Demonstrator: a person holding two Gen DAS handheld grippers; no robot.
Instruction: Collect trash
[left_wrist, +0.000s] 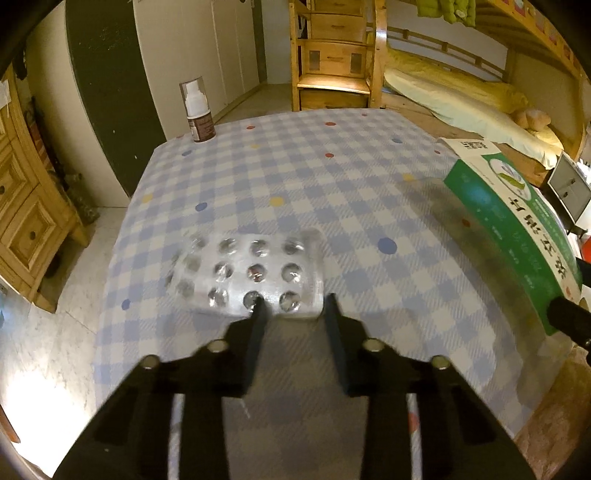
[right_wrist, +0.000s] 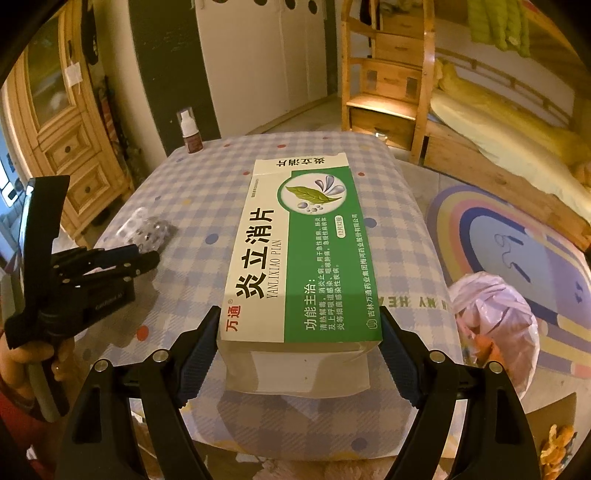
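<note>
A spray bottle (left_wrist: 197, 110) stands on the checked tablecloth (left_wrist: 332, 177), well ahead of the left claw (left_wrist: 291, 302) and to its left. Wooden steps (left_wrist: 332, 55) rise beyond. A bed (right_wrist: 498, 122) and a striped rug (right_wrist: 517, 229) lie to the right of the right claw (right_wrist: 299, 310).

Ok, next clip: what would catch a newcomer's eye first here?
Probably the big green-and-white cardboard medicine box, held above the blue checked tablecloth between the pads of the right claw. Next, the empty silver foil blister pack lying on the cloth, with the left claw at its near edge. A small brown spray bottle with a clear cap stands at the far left corner.
</note>
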